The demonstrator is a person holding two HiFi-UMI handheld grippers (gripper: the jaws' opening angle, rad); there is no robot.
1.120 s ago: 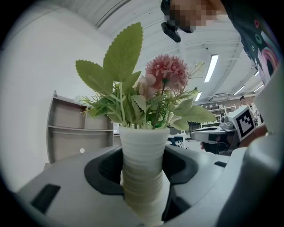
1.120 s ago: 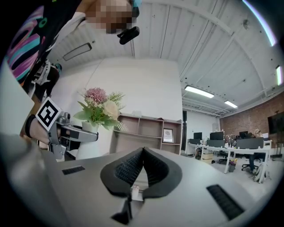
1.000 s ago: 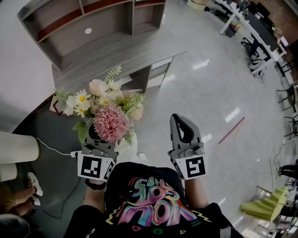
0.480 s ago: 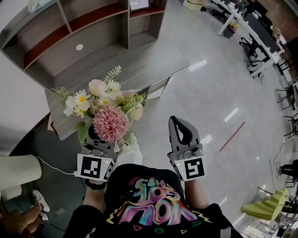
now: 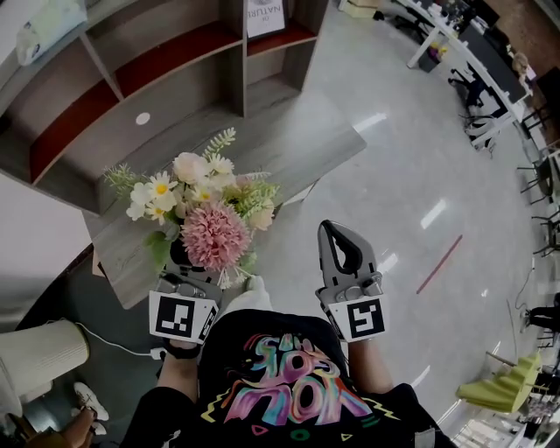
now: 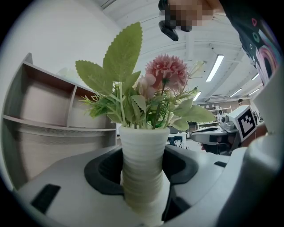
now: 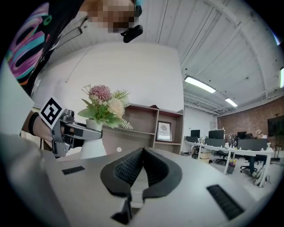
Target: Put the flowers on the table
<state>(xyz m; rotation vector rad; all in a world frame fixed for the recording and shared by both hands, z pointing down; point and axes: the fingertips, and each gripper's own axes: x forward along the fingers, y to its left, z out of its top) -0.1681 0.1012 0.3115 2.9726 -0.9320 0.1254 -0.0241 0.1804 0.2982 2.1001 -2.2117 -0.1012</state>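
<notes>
A white ribbed vase (image 6: 143, 170) holds a bunch of flowers (image 5: 203, 210) with a big pink bloom, white daisies and green leaves. My left gripper (image 5: 194, 262) is shut on the vase and carries it upright in the air. In the head view the bunch hangs over the near edge of a grey wooden table (image 5: 262, 131). My right gripper (image 5: 337, 236) is shut with nothing in it, held over the floor to the right of the flowers. In the right gripper view the vase (image 7: 92, 141) and flowers (image 7: 105, 106) show at the left.
Shelving with reddish boards (image 5: 157, 66) stands on the far side of the table, with a framed picture (image 5: 264, 16) on it. A white cable (image 5: 114, 343) runs over dark floor at the lower left. Desks and office chairs (image 5: 481, 79) stand far right across shiny floor.
The whole view has shifted toward the table and shelves. The flowers now hang over the table's near edge. Both grippers keep the same hold and spacing.
</notes>
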